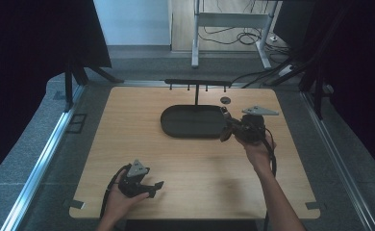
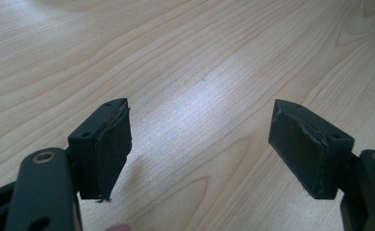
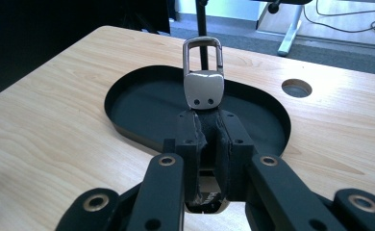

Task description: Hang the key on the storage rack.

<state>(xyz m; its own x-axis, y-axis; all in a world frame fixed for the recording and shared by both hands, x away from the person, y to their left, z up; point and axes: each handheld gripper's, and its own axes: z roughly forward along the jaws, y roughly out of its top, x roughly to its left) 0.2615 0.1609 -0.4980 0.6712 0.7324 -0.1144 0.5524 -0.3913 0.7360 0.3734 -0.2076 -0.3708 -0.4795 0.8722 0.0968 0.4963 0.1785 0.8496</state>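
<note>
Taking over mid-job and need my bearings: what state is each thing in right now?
Left gripper: open, nothing between its jaws, low over the table.
Right gripper: shut on the clip.
Clip: held upright, loop end out, over the near rim of the tray.
Tray: flat on the table, nothing in it.
Rack: standing behind the tray, nothing hung on its pegs that I can see.

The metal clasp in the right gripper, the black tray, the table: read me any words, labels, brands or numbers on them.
No text can be read.
Metal clasp in the right gripper: two small holes, no lettering.
Black tray: plain.
Wooden table: wood grain, no label.
Left gripper: plain black pads.
</note>
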